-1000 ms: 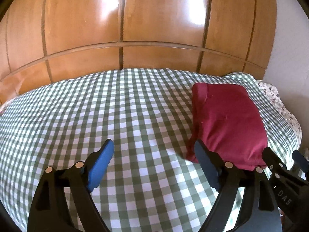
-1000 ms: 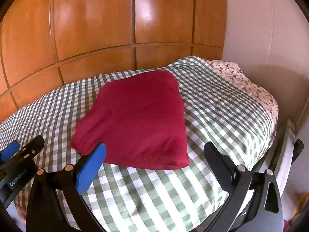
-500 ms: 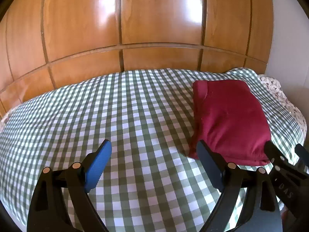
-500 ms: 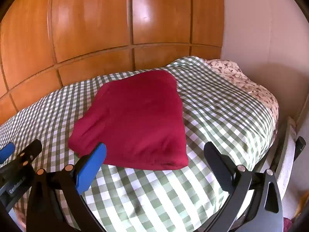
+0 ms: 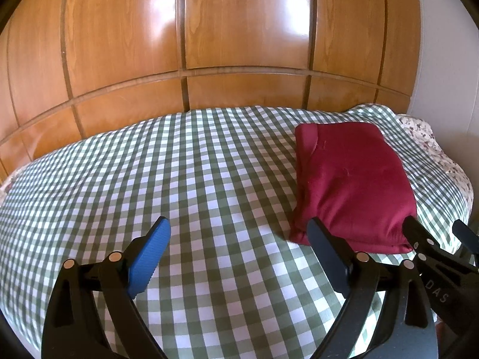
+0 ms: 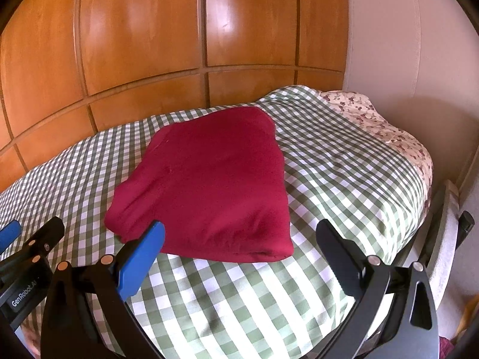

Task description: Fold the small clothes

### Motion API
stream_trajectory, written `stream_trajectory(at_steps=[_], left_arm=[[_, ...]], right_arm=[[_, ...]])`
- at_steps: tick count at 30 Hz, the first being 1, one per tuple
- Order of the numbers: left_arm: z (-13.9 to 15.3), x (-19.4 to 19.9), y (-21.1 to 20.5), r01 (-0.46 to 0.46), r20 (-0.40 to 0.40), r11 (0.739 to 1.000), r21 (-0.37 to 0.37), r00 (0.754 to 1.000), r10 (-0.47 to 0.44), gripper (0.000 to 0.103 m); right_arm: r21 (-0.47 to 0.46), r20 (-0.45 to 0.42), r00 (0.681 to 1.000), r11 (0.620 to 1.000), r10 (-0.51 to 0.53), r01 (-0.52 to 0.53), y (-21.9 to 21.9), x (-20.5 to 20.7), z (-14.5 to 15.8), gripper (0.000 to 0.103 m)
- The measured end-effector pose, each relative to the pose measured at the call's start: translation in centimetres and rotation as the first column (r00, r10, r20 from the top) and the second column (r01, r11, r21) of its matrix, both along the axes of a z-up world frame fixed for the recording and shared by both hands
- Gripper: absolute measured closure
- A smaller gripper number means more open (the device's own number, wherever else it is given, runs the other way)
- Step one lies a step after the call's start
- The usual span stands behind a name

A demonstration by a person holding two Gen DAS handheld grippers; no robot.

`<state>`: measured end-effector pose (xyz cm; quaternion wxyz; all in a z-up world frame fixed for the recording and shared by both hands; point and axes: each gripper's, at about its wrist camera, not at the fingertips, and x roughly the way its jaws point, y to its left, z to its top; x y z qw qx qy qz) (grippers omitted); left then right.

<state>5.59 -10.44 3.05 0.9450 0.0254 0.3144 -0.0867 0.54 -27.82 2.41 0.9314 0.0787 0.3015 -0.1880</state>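
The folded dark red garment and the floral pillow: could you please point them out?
Folded dark red garment (image 6: 215, 185), right wrist view, middle of its top surface.
Floral pillow (image 6: 386, 128), right wrist view, its upper face.

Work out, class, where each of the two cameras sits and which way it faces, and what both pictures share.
Left wrist view: on the left gripper, facing across the checked bedspread to the wooden panels; the right gripper's tips show at right.
Right wrist view: on the right gripper, facing the folded red garment; the left gripper's tips show at left.
Shared: garment, bedspread, panels, floral sheet.
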Motion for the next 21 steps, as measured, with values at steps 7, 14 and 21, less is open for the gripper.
stream_trajectory(at_steps=[7, 14, 21], left_arm=[[0.00, -0.19, -0.10, 0.007, 0.001, 1.000, 0.005, 1.000, -0.007, 0.012], [0.00, -0.27, -0.17, 0.009, -0.001, 1.000, 0.003, 1.000, -0.009, 0.012], [-0.03, -0.41, -0.33, 0.015, -0.003, 1.000, 0.006, 1.000, -0.015, 0.012]], right_arm=[[0.004, 0.001, 1.000, 1.000, 0.000, 0.000, 0.08, -0.05, -0.01, 0.002], [0.013, -0.005, 1.000, 1.000, 0.002, -0.002, 0.14, -0.08, -0.10, 0.002], [0.012, -0.004, 1.000, 1.000, 0.006, -0.006, 0.02, -0.01, -0.12, 0.002]])
